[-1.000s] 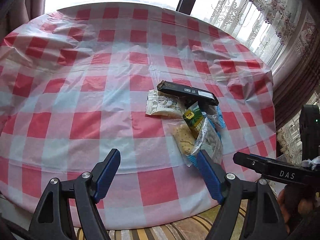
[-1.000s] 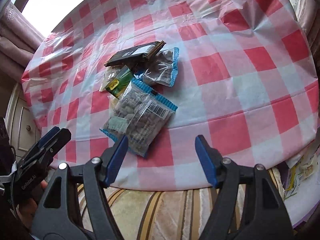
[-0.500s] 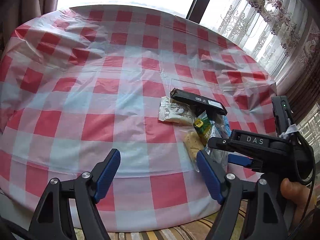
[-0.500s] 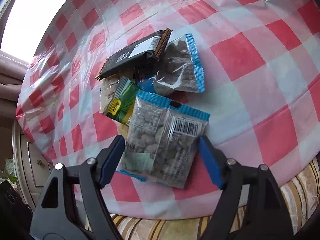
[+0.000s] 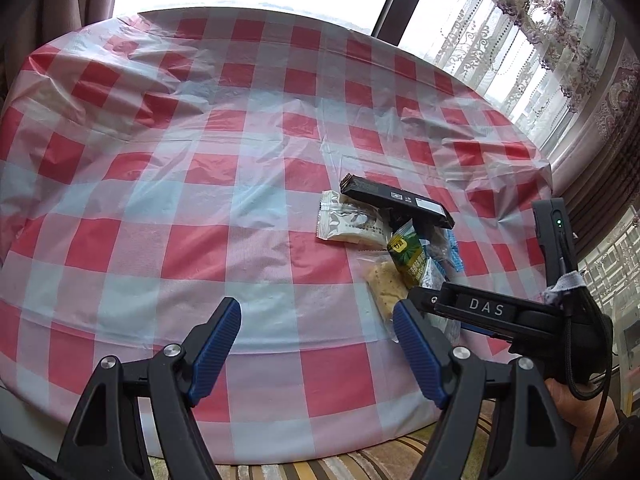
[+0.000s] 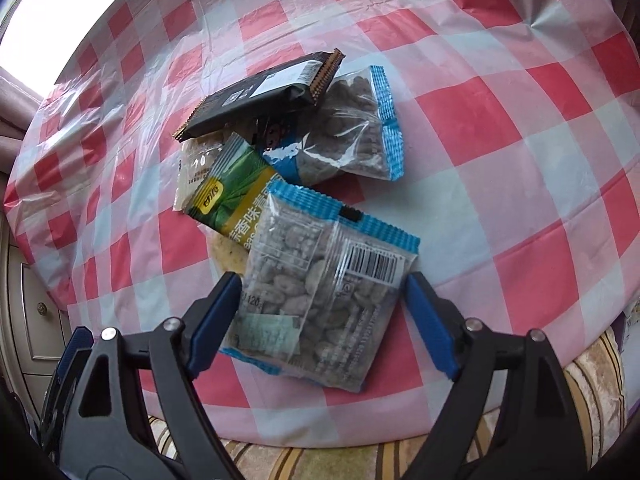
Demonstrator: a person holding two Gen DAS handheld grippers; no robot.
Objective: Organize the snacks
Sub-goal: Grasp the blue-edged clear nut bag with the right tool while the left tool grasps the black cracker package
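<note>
A pile of snack packets lies on a red-and-white checked tablecloth. My right gripper is open, its fingers on either side of a clear blue-edged nut packet with a barcode. Behind it lie a green packet, a second blue-edged nut packet, a black bar wrapper and a white packet. My left gripper is open and empty over the cloth, left of the pile. In its view the black bar, white packet and a cracker packet show, partly hidden by the right gripper's body.
The round table's front edge is close below both grippers, with striped upholstery under it. Curtains and a window stand behind the table. A cabinet is at the left of the right wrist view.
My right gripper has moved forward and down until its open fingers flank the barcode nut packet. My left gripper has shifted only slightly and stays open.
</note>
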